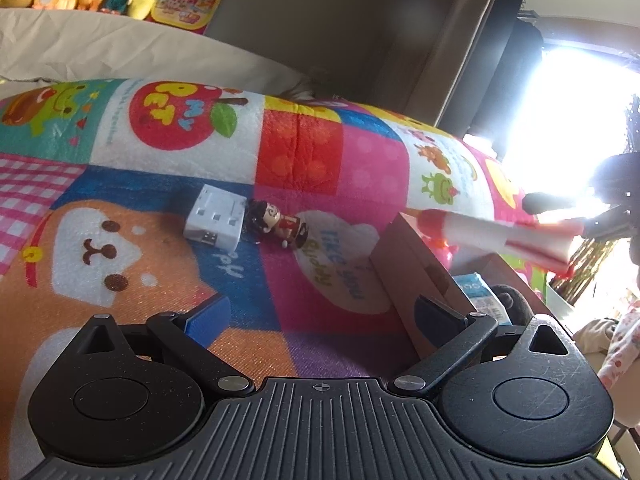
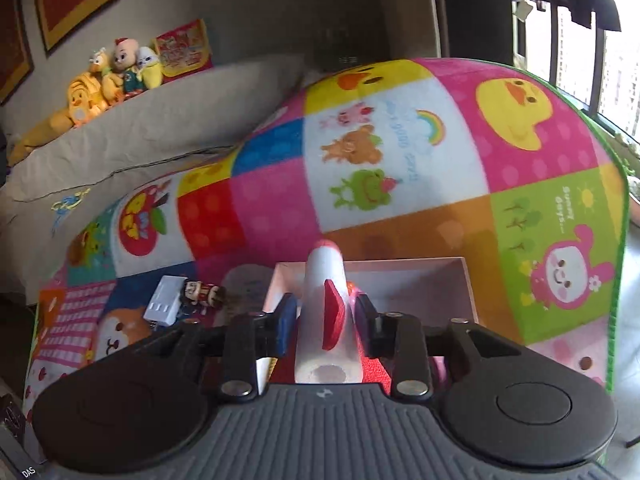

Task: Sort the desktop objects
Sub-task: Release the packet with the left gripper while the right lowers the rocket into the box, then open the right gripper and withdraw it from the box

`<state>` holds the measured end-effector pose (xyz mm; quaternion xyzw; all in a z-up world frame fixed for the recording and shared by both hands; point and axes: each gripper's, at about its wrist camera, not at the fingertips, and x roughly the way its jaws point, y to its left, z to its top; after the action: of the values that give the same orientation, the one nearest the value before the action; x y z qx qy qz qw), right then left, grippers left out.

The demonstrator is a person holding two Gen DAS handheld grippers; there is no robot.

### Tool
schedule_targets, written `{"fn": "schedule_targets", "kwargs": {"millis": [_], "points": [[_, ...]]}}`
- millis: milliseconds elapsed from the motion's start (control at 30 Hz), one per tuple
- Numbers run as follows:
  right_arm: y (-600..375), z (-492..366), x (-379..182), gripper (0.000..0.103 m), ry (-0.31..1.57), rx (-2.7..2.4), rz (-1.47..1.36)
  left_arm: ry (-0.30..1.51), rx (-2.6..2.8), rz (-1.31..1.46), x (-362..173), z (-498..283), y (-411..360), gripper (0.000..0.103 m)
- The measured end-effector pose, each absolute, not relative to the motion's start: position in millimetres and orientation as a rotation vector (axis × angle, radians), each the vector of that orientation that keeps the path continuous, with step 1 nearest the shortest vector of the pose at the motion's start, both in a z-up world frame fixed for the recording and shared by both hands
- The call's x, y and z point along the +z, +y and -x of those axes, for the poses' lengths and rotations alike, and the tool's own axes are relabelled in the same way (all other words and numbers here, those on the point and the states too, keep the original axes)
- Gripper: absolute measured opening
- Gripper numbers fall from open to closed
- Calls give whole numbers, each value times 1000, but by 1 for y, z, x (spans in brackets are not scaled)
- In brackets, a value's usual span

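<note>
Now | white-red toy rocket [image 2: 324, 312] between right hand-held gripper [image 2: 322, 316] pads, jaws parted | above box [image 2: 460, 276]

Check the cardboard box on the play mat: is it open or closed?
Open. The right wrist view looks straight into the cardboard box, no lid over it, its inner walls visible behind the white-and-red toy rocket.

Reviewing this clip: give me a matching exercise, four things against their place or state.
1. rocket toy
2. white adapter
3. figurine
4. left hand-held gripper

A. open, nothing between its fingers
B. on its side beside the adapter
C. between the right hand-held gripper fingers, over the box
D. flat on the blanket's blue patch

Pairs: 1-C, 2-D, 3-B, 4-A
</note>
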<state>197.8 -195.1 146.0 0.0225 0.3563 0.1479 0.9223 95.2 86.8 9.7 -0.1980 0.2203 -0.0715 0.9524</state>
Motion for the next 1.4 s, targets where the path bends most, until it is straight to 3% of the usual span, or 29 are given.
{"fn": "schedule_targets", "kwargs": {"millis": [167,233,300,533,1100,1267,1400], "points": [[-184,-195,142,59,703,313,-8,449,-148,411,10,-95,88,101],[-186,-195,141,41,710,321,0,446,-151,403,10,-95,87,101],[-184,-197,135,32,748,334,11,446,-152,400,10,-94,86,101],[-169,-199,97,22,919,411,-68,450,-149,406,9,-95,87,101],[-184,-208,79,24,955,363,-95,446,-146,409,9,-94,88,101],[-165,-198,120,35,761,372,-2,417,-92,387,13,-91,90,101],[-127,-220,129,37,832,456,-21,367,76,286,21,-84,95,102]]}}
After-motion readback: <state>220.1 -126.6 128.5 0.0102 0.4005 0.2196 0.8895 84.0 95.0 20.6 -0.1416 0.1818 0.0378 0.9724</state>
